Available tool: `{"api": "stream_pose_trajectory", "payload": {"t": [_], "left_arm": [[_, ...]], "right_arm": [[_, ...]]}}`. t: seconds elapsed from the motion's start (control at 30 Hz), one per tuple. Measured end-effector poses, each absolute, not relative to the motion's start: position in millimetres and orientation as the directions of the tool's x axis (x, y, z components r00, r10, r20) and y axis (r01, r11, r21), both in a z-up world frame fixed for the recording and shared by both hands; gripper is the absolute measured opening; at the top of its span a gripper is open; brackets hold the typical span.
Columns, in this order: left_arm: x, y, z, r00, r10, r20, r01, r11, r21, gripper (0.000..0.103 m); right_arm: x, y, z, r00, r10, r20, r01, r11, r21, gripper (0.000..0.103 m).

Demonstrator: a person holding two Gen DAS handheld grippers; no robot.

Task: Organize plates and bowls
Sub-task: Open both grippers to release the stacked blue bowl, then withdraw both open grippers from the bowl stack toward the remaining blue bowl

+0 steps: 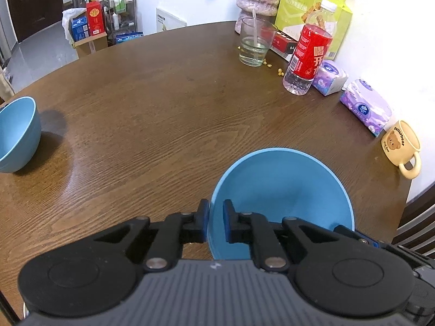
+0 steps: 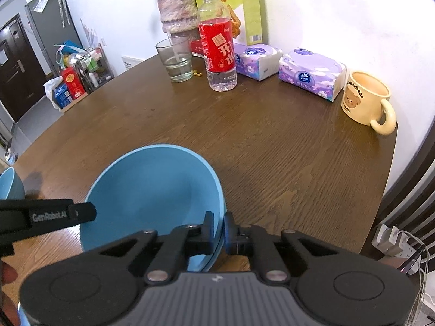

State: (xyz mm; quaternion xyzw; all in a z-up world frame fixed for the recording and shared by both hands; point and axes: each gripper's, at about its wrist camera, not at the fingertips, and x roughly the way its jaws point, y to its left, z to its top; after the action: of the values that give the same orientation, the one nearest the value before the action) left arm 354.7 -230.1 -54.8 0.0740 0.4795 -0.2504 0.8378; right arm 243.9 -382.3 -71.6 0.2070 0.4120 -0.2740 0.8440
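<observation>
wide bare stretch of wooden table (image 1: 168,103) lies open between the near blue bowl (image 1: 282,201) and the far rim. second blue bowl (image 1: 16,133) blocks the left edge. along the wall side a crowded row: drinking glass (image 1: 255,42), red-label water bottle (image 1: 310,51), two tissue packs (image 1: 365,106), bear mug (image 1: 402,146). chair back (image 1: 418,217) hems the right corner.

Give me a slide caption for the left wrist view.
Left claw pinches the near blue bowl's rim; a second blue bowl waits left.
</observation>
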Motion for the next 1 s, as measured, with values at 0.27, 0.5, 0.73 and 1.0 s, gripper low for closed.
{"api": "stream_pose_trajectory", "payload": {"t": [0.27, 0.5, 0.73, 1.0], "left_arm": [[355.6, -230.2, -57.5, 0.403, -0.343, -0.848, 0.486, 0.866, -0.119, 0.013], [352.2, -220.2, -47.2, 0.43, -0.35, -0.832, 0.466, 0.876, -0.127, 0.033], [344.1, -201.2, -25.8, 0.505, -0.339, -0.794, 0.431, 0.896, -0.108, 0.088], [340.3, -173.0, -9.6, 0.555, -0.308, -0.773, 0.385, 0.919, -0.09, 0.103]], "right_arm": [[244.0, -380.7, -70.4, 0.508, -0.293, -0.81, 0.631, 0.767, 0.117, 0.009], [235.6, -381.9, -60.6, 0.533, -0.299, -0.792, 0.638, 0.756, 0.144, 0.03], [231.6, -374.3, -46.5, 0.55, -0.301, -0.779, 0.622, 0.77, 0.142, 0.091], [230.9, -357.6, -38.9, 0.538, -0.276, -0.797, 0.599, 0.79, 0.131, 0.102]]}}
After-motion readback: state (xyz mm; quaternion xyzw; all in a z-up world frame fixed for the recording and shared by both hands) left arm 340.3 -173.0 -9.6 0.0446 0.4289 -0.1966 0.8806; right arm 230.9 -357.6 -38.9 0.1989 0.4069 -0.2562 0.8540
